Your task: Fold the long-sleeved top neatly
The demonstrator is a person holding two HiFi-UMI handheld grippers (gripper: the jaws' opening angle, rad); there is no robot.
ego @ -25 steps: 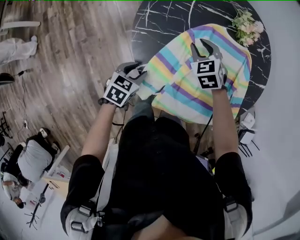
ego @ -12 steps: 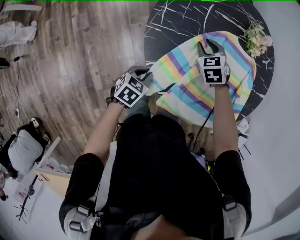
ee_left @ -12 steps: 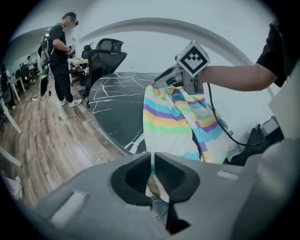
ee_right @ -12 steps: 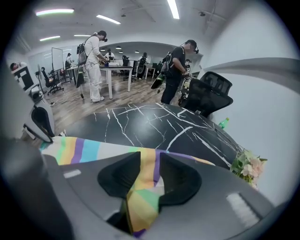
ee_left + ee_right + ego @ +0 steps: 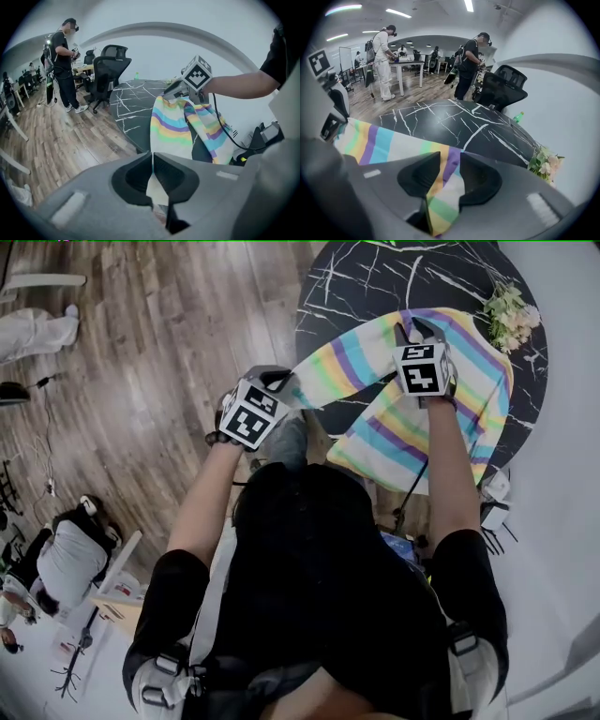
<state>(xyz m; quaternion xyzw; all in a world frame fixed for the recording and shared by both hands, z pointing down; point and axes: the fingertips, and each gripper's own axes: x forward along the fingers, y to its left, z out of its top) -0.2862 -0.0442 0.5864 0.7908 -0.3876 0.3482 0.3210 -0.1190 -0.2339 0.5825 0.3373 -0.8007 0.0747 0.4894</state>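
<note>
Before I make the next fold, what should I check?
1. Left claw grip: ok; its jaws have just closed on a pale edge of the top.
2. Right claw grip: ok; striped cloth is pinched between its jaws.
3. Cloth stretched between the claws: ok.
4. Top fully on the table: not ok; its near part hangs over the edge.
5. Flowers clear of the top: cannot tell; they lie at its far corner.

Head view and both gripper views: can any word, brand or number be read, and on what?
No readable text anywhere.
Two black-and-white marker cubes: square patterns, no letters.
Pastel-striped long-sleeved top: stripes only, no print.
Small green bottle: label too small to read.
</note>
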